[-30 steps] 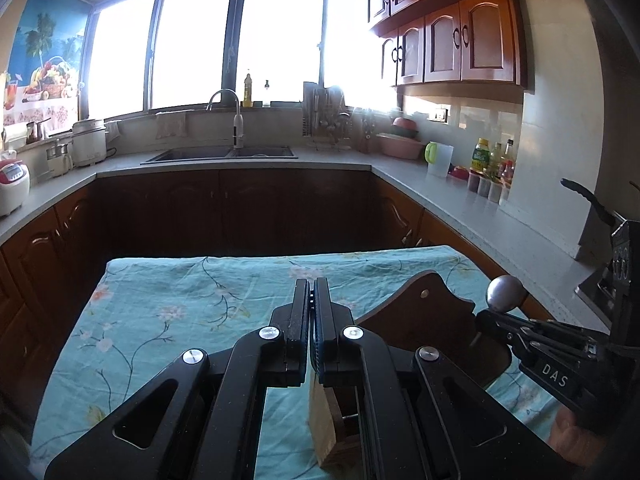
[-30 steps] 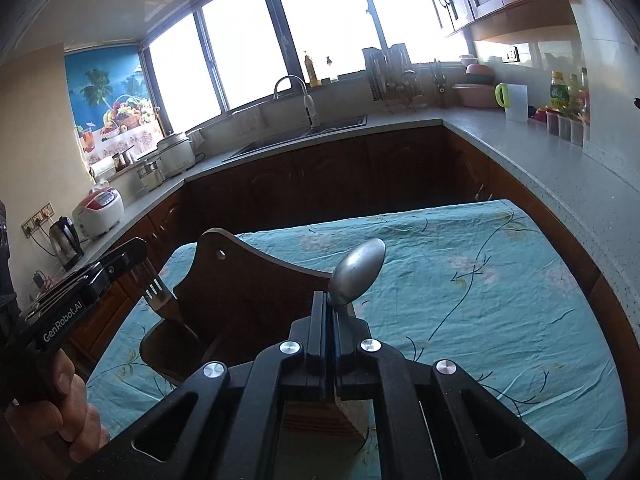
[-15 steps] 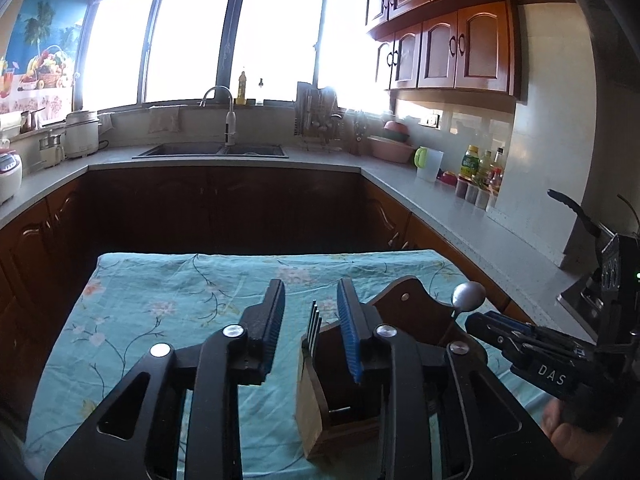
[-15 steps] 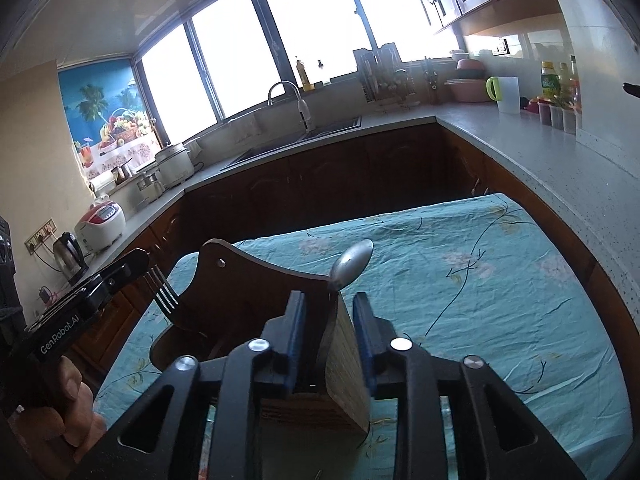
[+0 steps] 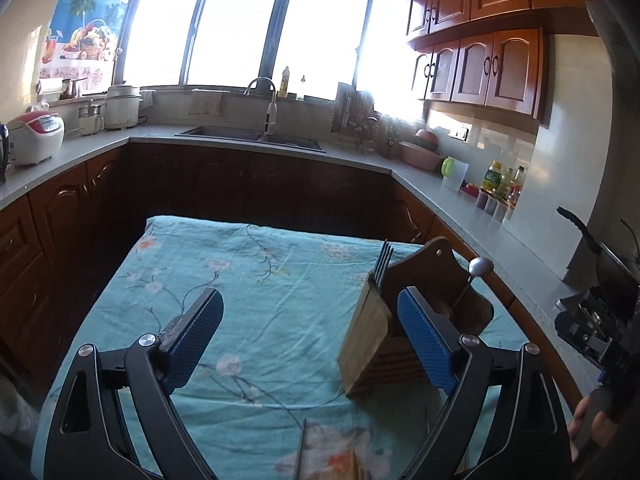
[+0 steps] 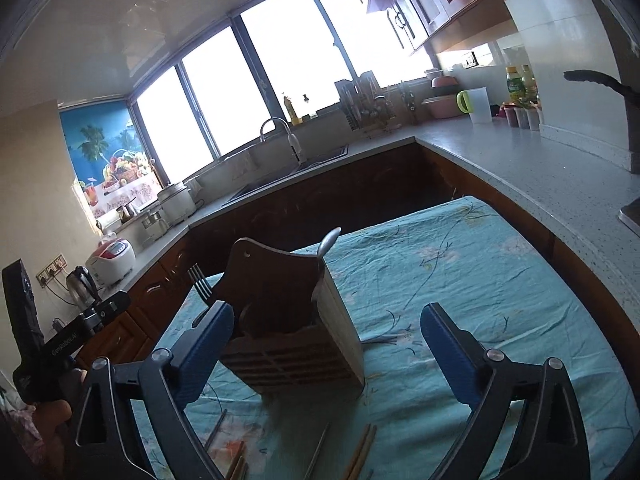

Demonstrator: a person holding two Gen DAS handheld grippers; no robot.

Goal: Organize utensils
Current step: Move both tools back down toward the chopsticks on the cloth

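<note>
A wooden utensil holder stands on the teal flowered tablecloth. A fork and a spoon stand upright in it. My left gripper is back from the holder and to its left, its jaws opening wide with nothing between them. In the right wrist view the holder, fork and spoon sit just ahead of my right gripper, whose jaws are opening; the pads touch nothing.
Several chopsticks and a metal utensil handle lie on the cloth close to me. Each gripper shows at the other view's edge, with a hand on it. Kitchen counters and a sink ring the table.
Both grippers went from shut to wide open and drew back. The left let go of the fork and the right let go of the spoon; both utensils now stand in the holder.
</note>
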